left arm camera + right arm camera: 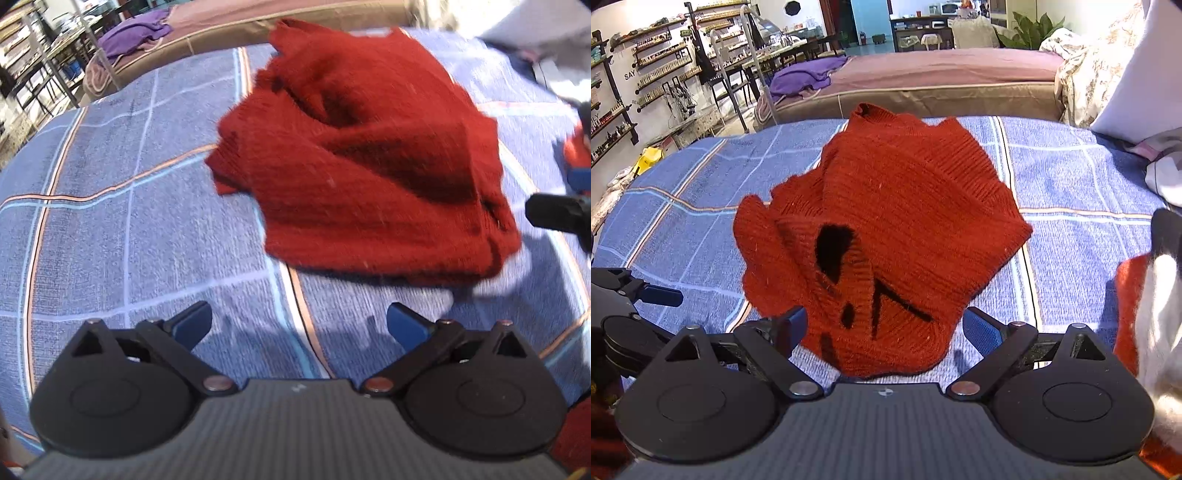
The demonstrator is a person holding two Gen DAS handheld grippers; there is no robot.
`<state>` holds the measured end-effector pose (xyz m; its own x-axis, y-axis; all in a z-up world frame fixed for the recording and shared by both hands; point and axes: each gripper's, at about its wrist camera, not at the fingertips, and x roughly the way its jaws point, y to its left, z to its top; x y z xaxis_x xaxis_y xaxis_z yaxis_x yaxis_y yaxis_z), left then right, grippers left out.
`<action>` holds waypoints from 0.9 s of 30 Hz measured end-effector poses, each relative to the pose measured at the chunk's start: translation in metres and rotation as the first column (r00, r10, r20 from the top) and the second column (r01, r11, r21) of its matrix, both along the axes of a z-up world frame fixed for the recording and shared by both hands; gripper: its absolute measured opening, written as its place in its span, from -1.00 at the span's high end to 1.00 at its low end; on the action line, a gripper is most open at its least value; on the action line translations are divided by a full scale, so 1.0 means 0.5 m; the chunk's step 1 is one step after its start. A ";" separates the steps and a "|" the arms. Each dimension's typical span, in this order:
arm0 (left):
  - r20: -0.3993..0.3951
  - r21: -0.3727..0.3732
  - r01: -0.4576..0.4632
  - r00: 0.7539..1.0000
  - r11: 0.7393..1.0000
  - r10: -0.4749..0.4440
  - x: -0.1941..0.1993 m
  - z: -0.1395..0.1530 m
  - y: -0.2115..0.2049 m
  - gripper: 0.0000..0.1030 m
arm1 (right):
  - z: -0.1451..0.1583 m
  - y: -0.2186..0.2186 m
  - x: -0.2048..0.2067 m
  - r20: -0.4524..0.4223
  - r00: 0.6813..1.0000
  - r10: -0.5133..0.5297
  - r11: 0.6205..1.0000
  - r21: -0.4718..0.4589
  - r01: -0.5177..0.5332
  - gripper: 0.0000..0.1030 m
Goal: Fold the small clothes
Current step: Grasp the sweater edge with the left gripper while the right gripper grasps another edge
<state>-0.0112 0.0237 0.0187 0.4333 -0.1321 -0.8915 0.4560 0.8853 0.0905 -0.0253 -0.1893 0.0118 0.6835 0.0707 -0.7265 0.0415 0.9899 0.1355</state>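
A small red knitted sweater (pixel 362 155) lies bunched on the blue checked bedsheet (pixel 110 229); in the right wrist view the sweater (pixel 905 214) shows black markings near its front edge. My left gripper (pixel 299 325) is open, its blue pads apart, hovering over the sheet just short of the sweater's near edge. My right gripper (pixel 884 326) is open too, with the sweater's near hem lying between its spread fingers but not pinched. The left gripper's fingertip (pixel 661 295) shows at the left edge of the right wrist view.
A purple cloth (pixel 805 77) lies on a brown-edged mattress (pixel 923 96) beyond the bed. White pillows and bedding (pixel 1126 81) pile up at the right. Shelves and metal racks (pixel 646 81) line the left wall. Red and white fabric (pixel 1137 314) sits at the right edge.
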 end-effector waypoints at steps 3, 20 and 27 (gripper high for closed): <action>0.004 -0.080 -0.024 1.000 0.996 0.025 0.031 0.019 0.017 -0.94 | 0.011 -0.010 0.016 0.041 0.999 0.008 1.000 -0.009 -0.007 -1.00; -0.014 -0.187 0.018 1.000 0.982 -0.021 0.137 -0.036 -0.076 0.33 | -0.021 0.050 0.271 0.084 0.985 0.154 0.984 -0.101 -0.145 -1.00; -0.016 -0.218 0.015 1.000 0.976 -0.019 0.128 -0.028 -0.051 0.67 | -0.061 0.068 0.244 0.063 0.989 0.134 0.983 -0.136 -0.124 0.02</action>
